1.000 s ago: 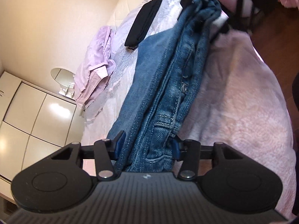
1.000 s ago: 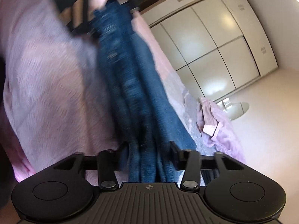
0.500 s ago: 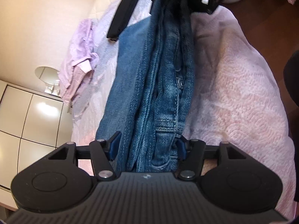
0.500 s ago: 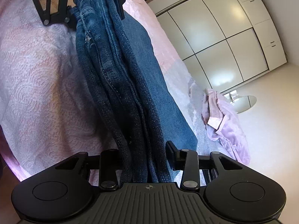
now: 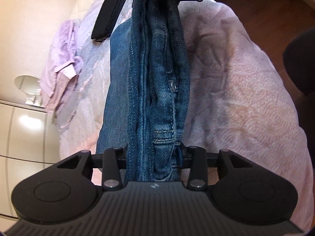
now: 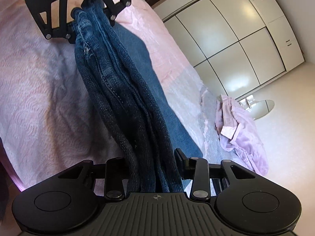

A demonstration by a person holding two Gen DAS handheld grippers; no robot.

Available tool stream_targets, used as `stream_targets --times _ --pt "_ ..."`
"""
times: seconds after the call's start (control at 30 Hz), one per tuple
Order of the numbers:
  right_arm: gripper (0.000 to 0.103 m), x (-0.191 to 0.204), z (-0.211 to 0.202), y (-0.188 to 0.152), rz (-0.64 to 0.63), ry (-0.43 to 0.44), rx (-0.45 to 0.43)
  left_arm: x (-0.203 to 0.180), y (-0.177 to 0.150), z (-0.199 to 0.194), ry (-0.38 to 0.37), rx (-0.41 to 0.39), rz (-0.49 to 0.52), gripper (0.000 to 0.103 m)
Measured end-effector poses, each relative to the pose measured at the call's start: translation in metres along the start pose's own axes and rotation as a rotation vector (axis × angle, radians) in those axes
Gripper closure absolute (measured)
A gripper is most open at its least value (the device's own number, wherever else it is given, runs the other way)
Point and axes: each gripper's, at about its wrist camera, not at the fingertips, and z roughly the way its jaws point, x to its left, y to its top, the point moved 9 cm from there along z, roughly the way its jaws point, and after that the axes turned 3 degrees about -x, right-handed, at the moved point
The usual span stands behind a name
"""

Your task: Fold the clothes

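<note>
Left gripper (image 5: 152, 155): jaws clamped on one end of the bunched waistband of the jeans (image 5: 157, 90); denim fills the whole gap between the two fingers.
Right gripper (image 6: 152, 169): jaws closed on the opposite end of the same bunched band; the folded layers are pressed between the fingers.
Gripper relation: the two grippers face each other along the garment. The right gripper shows at the top of the left wrist view, and the left gripper at the top of the right wrist view.
Jeans: blue denim, gathered into several lengthwise folds and stretched taut between the two grippers. A metal button and a belt loop show on the folds. The rest of the garment hangs down from the held band onto the bed.
Bed (image 5: 236, 78): covered with a pink textured bedspread; it lies directly beneath the held jeans.
Lilac shirt (image 5: 59, 63): crumpled on the far side of the bed, well apart from the jeans.
Black garment (image 5: 110, 13): a dark strip lying on the bedspread just beside the jeans, near the right gripper end.
Wardrobe (image 6: 236, 39): white panelled doors beyond the bed.
Round mirror (image 6: 263, 108): small, on a stand, beyond the lilac shirt.
Floor (image 5: 265, 15): dark wood, visible past the bed edge.
</note>
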Motion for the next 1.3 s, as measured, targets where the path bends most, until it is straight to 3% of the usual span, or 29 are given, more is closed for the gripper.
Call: stream_targets --times 0.23,0.57,0.73,1.03,1.3 --pt "0.068 -0.026 -0.022 0.013 0.012 0.141 0.058 0.035 -0.002 -0.018 -0.108 0.006 0.0 0.071" --pt "0.069 -0.129 -0.076 0.042 0.061 0.342 0.144 0.132 0.012 -0.089 -0.278 0.027 -0.035 0.072" --pt "0.07 -0.164 -0.113 0.05 0.101 0.394 0.184 0.172 0.022 -0.115 -0.307 -0.003 0.005 0.072" --pt "0.07 -0.231 -0.14 0.054 0.197 0.275 0.27 0.22 0.065 -0.108 -0.264 -0.133 0.123 0.072" --pt "0.07 -0.277 -0.155 0.012 0.279 0.176 0.376 0.249 0.127 -0.072 -0.26 -0.258 0.216 0.072"
